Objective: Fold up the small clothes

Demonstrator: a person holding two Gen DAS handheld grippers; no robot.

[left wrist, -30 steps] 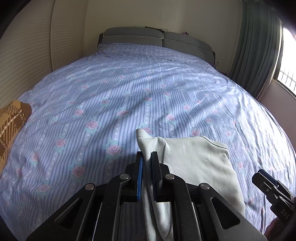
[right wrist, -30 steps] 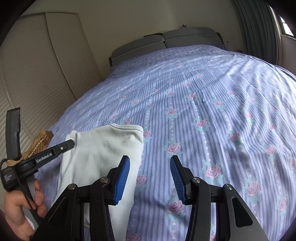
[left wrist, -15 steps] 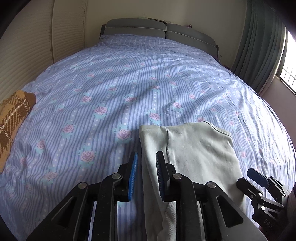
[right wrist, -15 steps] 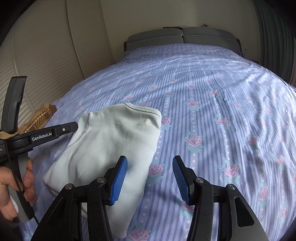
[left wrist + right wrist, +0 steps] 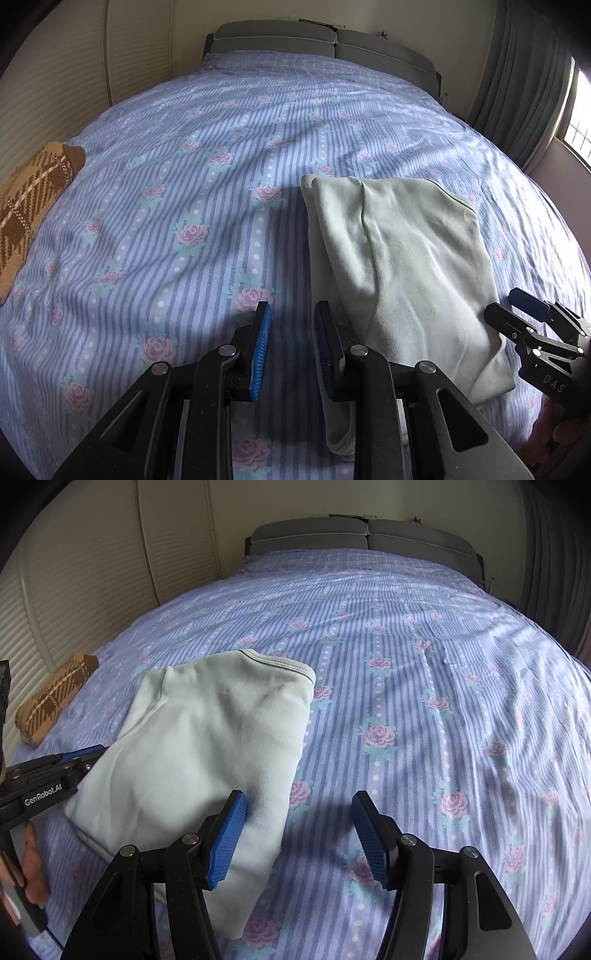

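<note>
Farthest left, near the edge of the mattress, we saw a brown and tan plaid knitted item [image 5: 31,201] lying on the blue striped bedsheet printed with pink roses [image 5: 192,206], well apart from everything else. Next came our left gripper [image 5: 291,350], hovering low over the sheet with its two blue-padded fingers [image 5: 260,350] spread apart and nothing between them; only striped sheet showed in the gap. Just beside its right-hand finger lay the pale mint-green folded cotton garment [image 5: 402,266], flat on the bed, with a narrower folded strip along its left side and a stitched hem at its far edge. From the right wrist camera the same garment [image 5: 207,746] lay as a rough rectangle, its bound edge pointing toward the grey padded headboard [image 5: 362,535]. Farther right, our right gripper [image 5: 299,834] had its jaws wide open, the left blue pad [image 5: 227,840] over the near right corner of the garment and the other pad over bare sheet; we could not tell whether the pad touched the cloth. In the left wrist camera this right gripper [image 5: 532,332] showed just beside the garment's right edge. Grey-green curtains [image 5: 517,92] hung by the window on the far right.
</note>
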